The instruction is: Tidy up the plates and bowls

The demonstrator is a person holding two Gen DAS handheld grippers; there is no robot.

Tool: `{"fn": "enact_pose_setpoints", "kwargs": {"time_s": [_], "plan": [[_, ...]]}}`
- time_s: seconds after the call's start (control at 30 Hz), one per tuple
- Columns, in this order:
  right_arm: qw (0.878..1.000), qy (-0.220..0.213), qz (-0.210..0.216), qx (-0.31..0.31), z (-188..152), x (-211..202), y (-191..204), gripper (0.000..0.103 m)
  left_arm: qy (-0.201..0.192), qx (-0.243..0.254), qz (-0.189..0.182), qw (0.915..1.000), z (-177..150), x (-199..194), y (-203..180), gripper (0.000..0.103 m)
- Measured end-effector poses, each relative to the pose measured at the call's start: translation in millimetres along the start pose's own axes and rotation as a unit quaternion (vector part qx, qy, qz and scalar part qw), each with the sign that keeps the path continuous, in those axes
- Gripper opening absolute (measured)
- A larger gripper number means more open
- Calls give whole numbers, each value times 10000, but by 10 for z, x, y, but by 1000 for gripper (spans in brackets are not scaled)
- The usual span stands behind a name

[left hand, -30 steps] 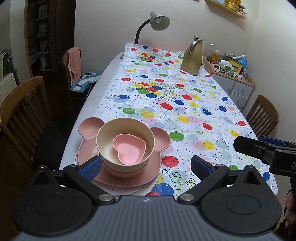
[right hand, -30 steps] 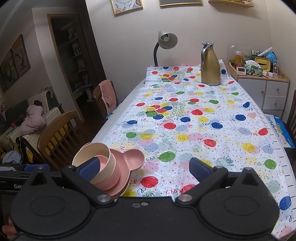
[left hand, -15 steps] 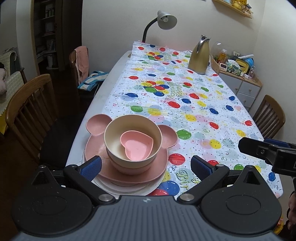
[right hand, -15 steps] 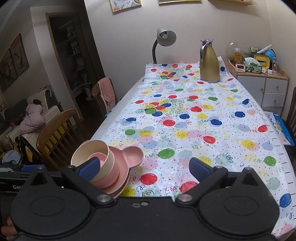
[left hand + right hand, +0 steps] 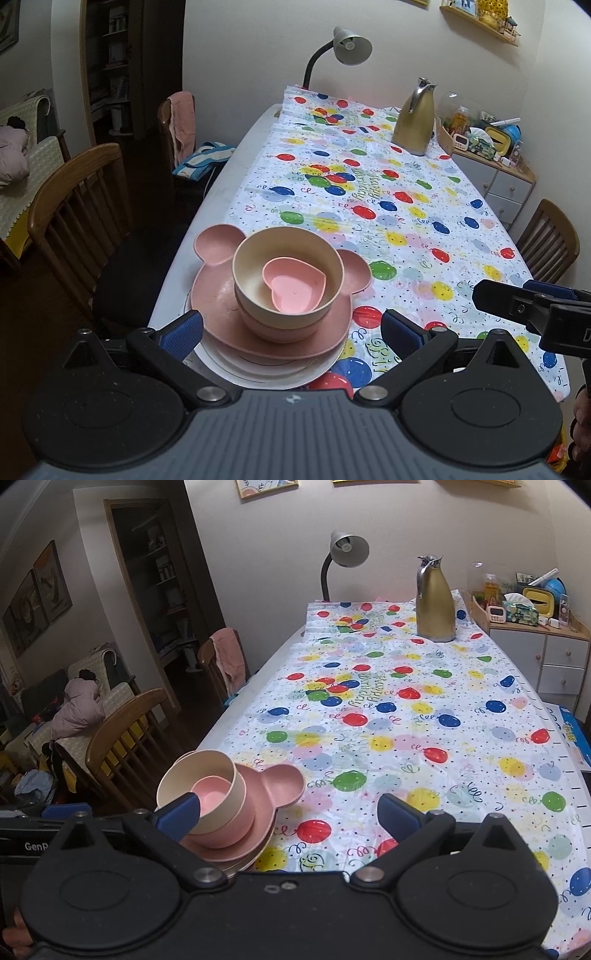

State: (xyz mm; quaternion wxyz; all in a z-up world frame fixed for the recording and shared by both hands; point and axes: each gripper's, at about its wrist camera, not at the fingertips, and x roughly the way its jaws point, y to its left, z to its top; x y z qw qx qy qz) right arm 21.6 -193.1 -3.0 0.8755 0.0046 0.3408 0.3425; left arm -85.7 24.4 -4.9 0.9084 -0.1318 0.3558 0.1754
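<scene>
One stack of dishes stands at the table's near left corner. A white plate (image 5: 258, 373) lies at the bottom, then a pink bear-eared plate (image 5: 218, 295), a pink bowl (image 5: 280, 330), a cream bowl (image 5: 255, 273) and a small pink heart-shaped bowl (image 5: 295, 291) inside it. My left gripper (image 5: 291, 336) stands open just in front of the stack, holding nothing. The right gripper (image 5: 288, 818) is open too, to the right of the stack; its left fingertip overlaps the cream bowl (image 5: 207, 775) in the right wrist view. The right gripper's finger (image 5: 517, 302) shows at the right edge of the left wrist view.
A balloon-print cloth (image 5: 388, 206) covers the table. A gold jug (image 5: 435, 602) and a desk lamp (image 5: 345, 554) stand at the far end. Wooden chairs (image 5: 77, 199) line the left side and another chair (image 5: 550, 240) stands at the right. A cluttered cabinet (image 5: 535, 642) sits far right.
Both grippers have drawn back and risen a little from the stack, so the dishes look smaller and further off. The stack itself has not moved.
</scene>
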Motion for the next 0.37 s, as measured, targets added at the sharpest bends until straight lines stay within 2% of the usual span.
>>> {"fn": "enact_pose_setpoints", "kwargs": {"time_s": [0.37], "plan": [[9997, 108, 177, -116, 21, 71, 60, 103, 35, -170, 132, 9998, -2, -1, 41, 103]]}}
